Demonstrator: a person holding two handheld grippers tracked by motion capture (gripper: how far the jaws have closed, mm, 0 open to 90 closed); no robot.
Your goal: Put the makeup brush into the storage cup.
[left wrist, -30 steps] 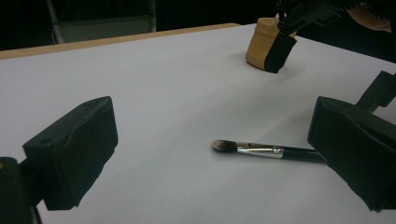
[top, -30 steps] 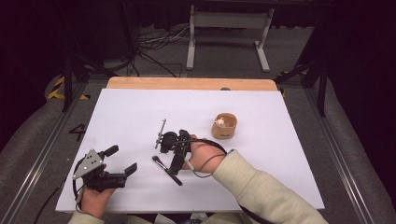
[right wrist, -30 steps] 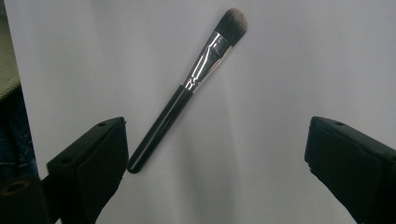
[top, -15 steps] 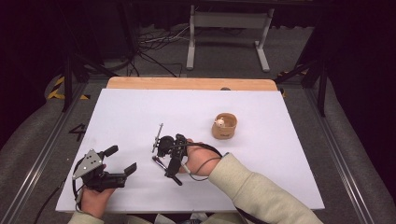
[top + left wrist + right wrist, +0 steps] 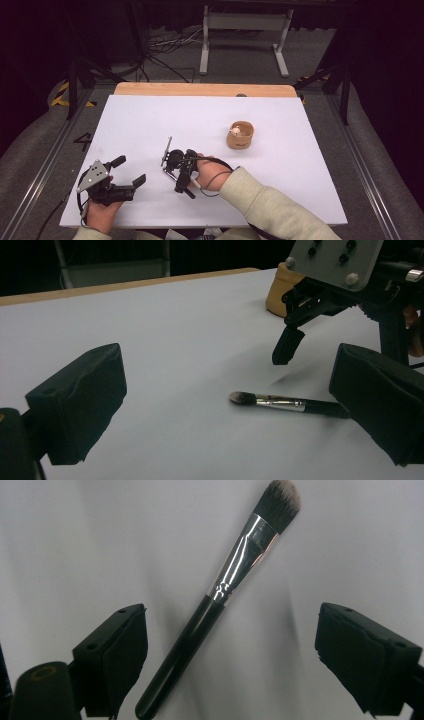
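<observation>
A makeup brush (image 5: 220,595) with a black handle, silver ferrule and dark bristles lies flat on the white table (image 5: 150,120). My right gripper (image 5: 232,630) hovers just above it, open, its jaws on either side of the handle without touching it. From the high view, the right gripper (image 5: 176,175) covers most of the brush (image 5: 189,192), leaving only the handle's end visible. My left gripper (image 5: 130,170) is open and holds nothing, near the table's front left. It faces the brush (image 5: 280,402) and the right gripper (image 5: 300,325).
A small tan wooden cup (image 5: 240,135) with a pale object inside stands to the right of the table's middle, behind the right gripper; the cup (image 5: 280,290) is also in the left gripper view. A wooden strip (image 5: 200,90) edges the table's far side.
The right gripper has moved a little left and toward the person, settling lower over the brush. The left gripper has stayed in place.
</observation>
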